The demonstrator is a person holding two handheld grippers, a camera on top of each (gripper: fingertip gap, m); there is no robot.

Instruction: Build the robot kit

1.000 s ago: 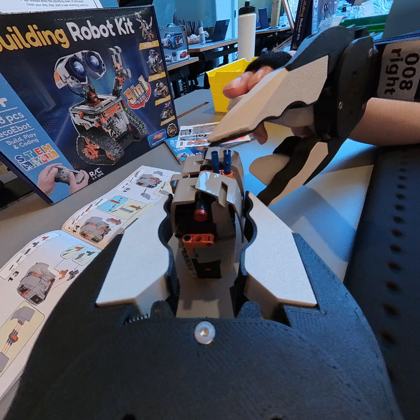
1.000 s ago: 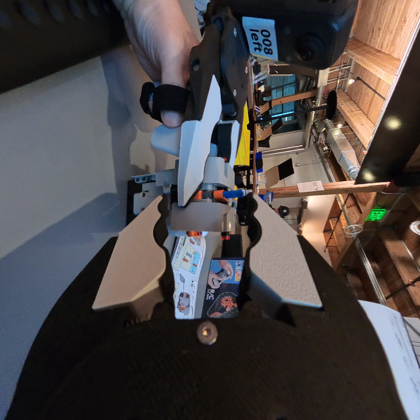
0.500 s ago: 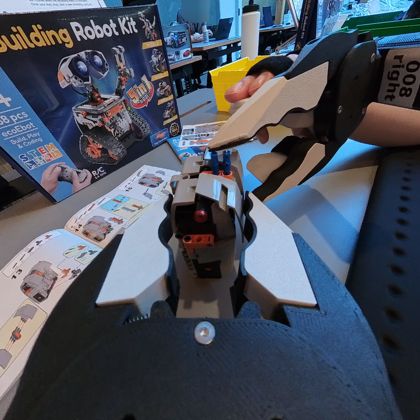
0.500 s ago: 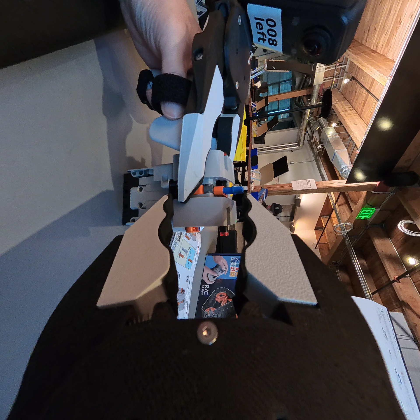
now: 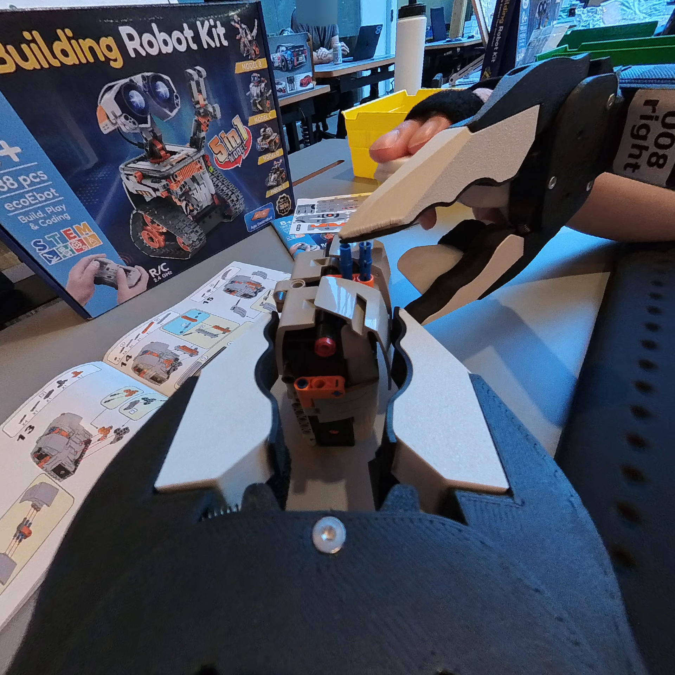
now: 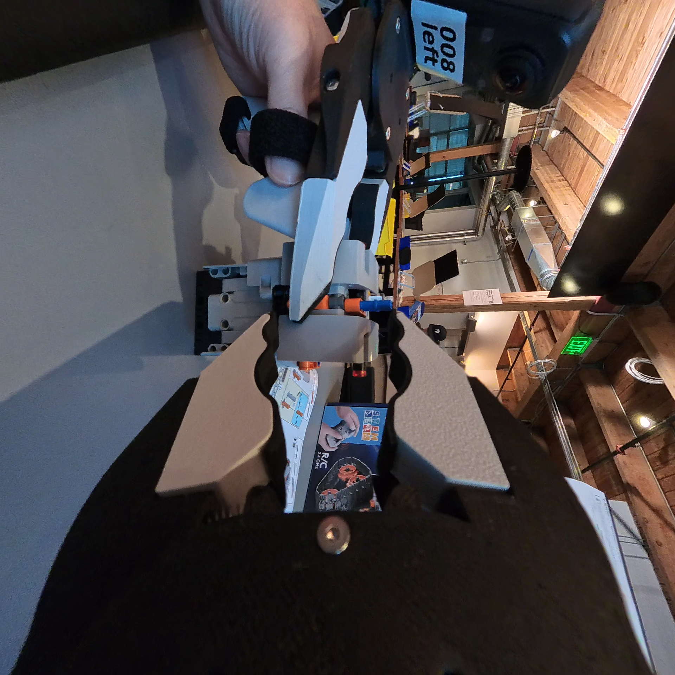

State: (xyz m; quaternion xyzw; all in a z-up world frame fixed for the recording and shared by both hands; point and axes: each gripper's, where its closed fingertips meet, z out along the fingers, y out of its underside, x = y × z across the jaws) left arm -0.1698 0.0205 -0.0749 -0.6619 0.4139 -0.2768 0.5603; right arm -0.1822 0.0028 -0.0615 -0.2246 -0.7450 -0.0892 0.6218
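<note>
At frame centre a grey model (image 5: 328, 358) is clamped by the left gripper (image 5: 330, 328), while the right gripper (image 5: 369, 252), fingers apart, is poised over its blue pins (image 5: 354, 255).

- Both views bright and sharp, with wide-angle bending toward the edges
- Soft shadows fall on the table (image 5: 511, 328) beyond the right gripper (image 5: 369, 252)
- Ceiling lamps (image 6: 611, 204) glare right of its fingers

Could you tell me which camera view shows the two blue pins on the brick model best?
The left wrist view: both blue pins stand side by side atop the brick model. The right wrist view shows one blue pin side-on.
</note>
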